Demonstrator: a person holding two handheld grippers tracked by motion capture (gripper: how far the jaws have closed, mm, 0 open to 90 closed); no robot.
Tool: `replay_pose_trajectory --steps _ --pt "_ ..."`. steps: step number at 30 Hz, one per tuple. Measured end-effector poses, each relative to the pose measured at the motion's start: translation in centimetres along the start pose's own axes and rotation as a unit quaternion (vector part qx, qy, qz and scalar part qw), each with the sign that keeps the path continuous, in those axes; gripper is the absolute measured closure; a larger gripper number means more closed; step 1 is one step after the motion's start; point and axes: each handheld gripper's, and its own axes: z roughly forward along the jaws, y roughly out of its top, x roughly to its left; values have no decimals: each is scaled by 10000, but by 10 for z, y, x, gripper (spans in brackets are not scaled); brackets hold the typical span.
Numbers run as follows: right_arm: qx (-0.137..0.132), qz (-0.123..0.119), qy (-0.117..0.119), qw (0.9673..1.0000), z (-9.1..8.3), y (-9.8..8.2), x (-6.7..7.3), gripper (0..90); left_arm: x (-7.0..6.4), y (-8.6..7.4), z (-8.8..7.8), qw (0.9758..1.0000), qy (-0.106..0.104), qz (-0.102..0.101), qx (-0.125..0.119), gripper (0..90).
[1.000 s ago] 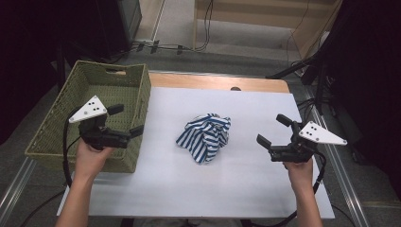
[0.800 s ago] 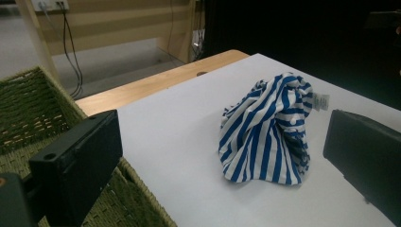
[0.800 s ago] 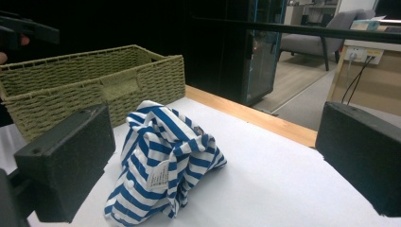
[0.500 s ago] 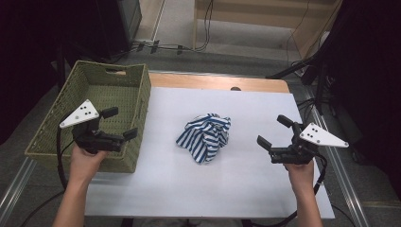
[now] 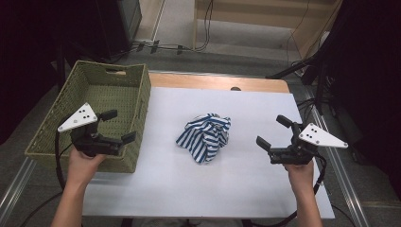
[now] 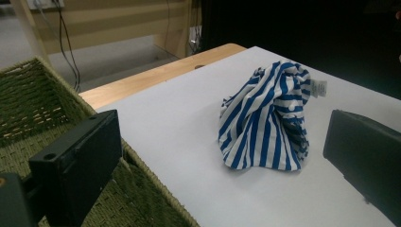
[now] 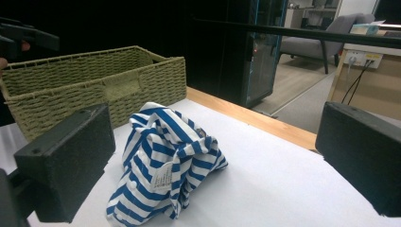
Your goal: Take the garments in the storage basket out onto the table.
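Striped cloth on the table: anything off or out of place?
The striped cloth is crumpled in a heap mid-table on the white sheet, not folded or in the wicker basket. Nothing spilled or damaged. Both grippers are open, clear of it.

Lab-like office: black curtains (image 5: 28, 42), cables (image 5: 161, 46), sofa (image 7: 307, 45).

Cloth (image 5: 205, 136) at table (image 5: 255, 109) centre. Basket (image 5: 94, 85) at its 9 o'clock, on the table's left edge. Left gripper (image 5: 117, 126) over the basket's right wall; right gripper (image 5: 272, 131) at 3 o'clock.
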Motion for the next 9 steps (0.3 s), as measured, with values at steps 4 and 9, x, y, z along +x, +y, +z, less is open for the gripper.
replay_pose_trajectory --steps 4,9 --pt "38 -10 -12 10000 1 0 1 0 1 0 -1 10000 0 -8 9 0" --pt "31 -9 -8 10000 2 0 1 0 1 -2 2 10000 6 11 59 0"
